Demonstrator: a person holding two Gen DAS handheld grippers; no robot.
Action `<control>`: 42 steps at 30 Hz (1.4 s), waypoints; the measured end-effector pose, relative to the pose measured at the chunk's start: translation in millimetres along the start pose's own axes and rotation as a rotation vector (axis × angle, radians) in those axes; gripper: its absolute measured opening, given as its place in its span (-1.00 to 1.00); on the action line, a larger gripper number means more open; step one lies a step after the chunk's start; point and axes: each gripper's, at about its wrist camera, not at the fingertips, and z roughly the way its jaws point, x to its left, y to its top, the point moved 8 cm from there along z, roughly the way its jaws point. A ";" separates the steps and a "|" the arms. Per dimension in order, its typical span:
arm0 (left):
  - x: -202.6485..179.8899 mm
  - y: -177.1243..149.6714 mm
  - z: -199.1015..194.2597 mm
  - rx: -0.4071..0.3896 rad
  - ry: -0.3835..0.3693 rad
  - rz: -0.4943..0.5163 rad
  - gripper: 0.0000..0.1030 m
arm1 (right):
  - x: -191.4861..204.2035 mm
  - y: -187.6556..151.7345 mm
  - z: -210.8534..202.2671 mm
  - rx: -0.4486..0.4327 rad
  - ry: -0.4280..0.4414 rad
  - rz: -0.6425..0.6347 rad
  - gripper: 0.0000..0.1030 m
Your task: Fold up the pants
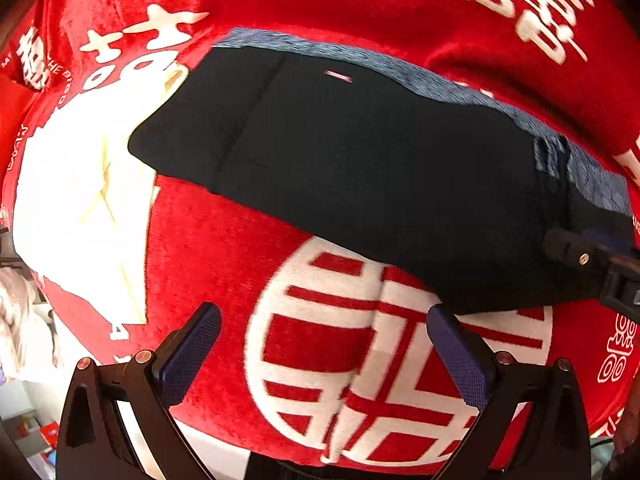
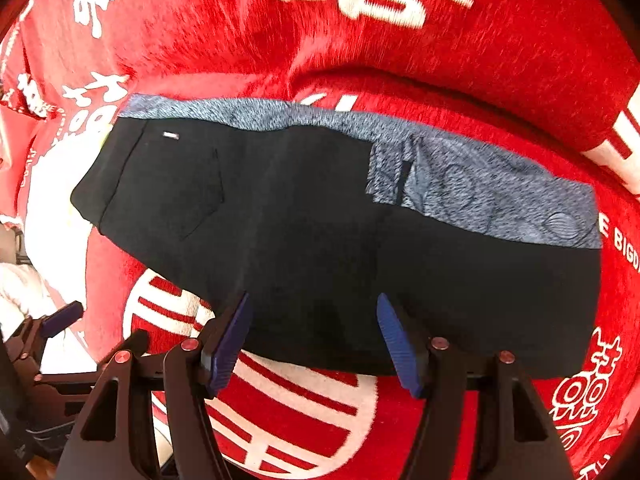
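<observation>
Black pants [image 2: 304, 224] lie folded flat on a red blanket, with the grey-blue inner lining [image 2: 480, 188] showing along the far edge and right end. They also show in the left wrist view [image 1: 360, 168]. My right gripper [image 2: 314, 336] is open, hovering just above the pants' near edge, holding nothing. My left gripper [image 1: 324, 348] is open and empty over the blanket's white-and-red emblem, near the pants' near edge. The right gripper shows at the right edge of the left view [image 1: 592, 260].
The red plush blanket [image 2: 440, 52] with white characters covers the surface and has ridges behind the pants. The left gripper's tip shows at the left of the right view [image 2: 62, 318]. Pale cloth and clutter [image 1: 24, 328] lie beyond the blanket's left edge.
</observation>
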 end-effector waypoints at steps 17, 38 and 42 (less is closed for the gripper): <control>29.0 16.6 26.2 0.041 -0.007 -0.096 1.00 | 13.6 -8.8 19.6 0.020 -0.056 -0.097 0.69; 94.7 68.3 34.0 -0.065 -0.153 -0.231 1.00 | 14.3 2.3 21.9 -0.013 -0.078 -0.085 0.73; 119.8 84.6 39.1 -0.117 -0.346 -0.327 1.00 | 16.6 2.8 24.5 -0.022 -0.093 -0.122 0.73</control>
